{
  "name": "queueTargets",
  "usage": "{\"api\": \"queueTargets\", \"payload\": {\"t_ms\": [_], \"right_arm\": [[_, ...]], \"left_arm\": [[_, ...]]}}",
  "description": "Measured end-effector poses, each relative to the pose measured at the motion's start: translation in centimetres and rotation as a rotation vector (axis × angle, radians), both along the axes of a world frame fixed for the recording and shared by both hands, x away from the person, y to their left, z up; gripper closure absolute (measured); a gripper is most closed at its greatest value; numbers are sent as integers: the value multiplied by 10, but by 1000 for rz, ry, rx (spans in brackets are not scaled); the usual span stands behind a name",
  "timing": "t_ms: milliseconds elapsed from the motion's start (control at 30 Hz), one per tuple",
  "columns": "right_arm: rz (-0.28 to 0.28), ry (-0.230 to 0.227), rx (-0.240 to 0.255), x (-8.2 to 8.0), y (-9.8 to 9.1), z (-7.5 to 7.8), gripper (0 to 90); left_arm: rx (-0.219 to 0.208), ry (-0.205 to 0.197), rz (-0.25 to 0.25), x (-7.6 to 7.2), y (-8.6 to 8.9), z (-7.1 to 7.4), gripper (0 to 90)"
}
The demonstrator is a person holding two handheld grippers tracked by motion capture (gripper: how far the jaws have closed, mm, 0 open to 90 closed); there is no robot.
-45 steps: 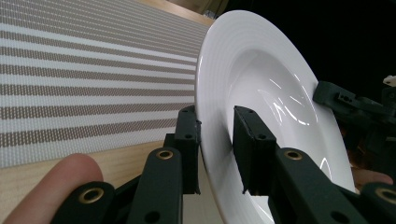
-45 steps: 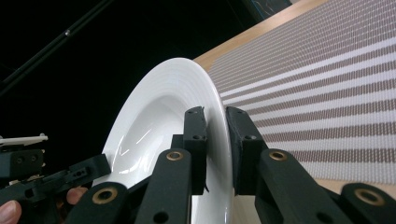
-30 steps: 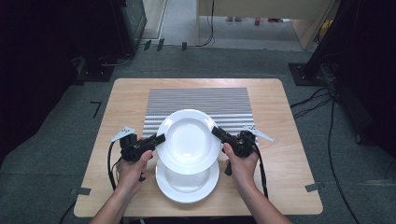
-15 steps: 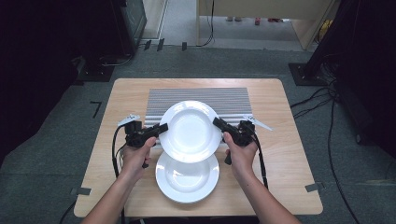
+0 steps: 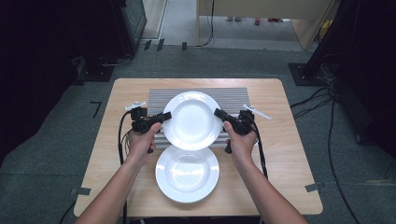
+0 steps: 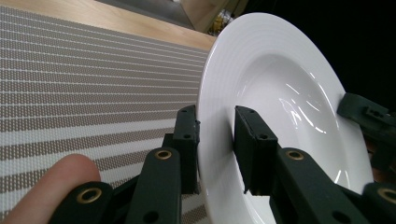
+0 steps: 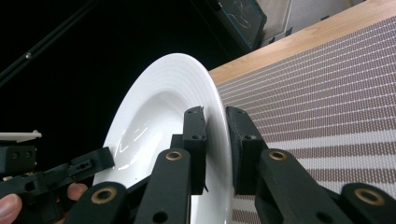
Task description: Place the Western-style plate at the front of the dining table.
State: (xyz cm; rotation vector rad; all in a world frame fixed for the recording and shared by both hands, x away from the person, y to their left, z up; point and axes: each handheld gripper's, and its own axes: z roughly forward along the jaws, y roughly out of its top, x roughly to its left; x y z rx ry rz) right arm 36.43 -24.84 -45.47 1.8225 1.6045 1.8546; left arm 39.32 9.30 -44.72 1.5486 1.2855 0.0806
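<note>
A: High view, big to small: wooden table, striped mat toward its far edge, second plate flat near the front edge.

B: Upper plate?

A: Over the mat's front edge, overlapping the second plate's far rim.

B: Grippers?

A: Left gripper pinches its left rim, jaws nearly closed. Right gripper clamps the right rim likewise.

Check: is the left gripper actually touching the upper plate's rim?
Cannot tell. In the left gripper view the left gripper straddles the upper plate's rim: one jaw sits against its underside, while the other shows a gap, so a firm clamp isn't plain.
</note>
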Motion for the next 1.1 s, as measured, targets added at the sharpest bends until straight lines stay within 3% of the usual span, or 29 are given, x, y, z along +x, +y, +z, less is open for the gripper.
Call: {"api": "queueTargets", "payload": {"t_ms": [433, 833, 1100], "right_arm": [[-29, 48, 1, 34, -8, -10, 805], [-60, 109, 40, 65, -13, -31, 804], [-74, 160, 24, 82, -11, -47, 802]], "left_arm": [[-9, 72, 22, 33, -13, -12, 717], [37, 123, 59, 65, -24, -25, 714], [46, 182, 72, 82, -25, -42, 709]]}}
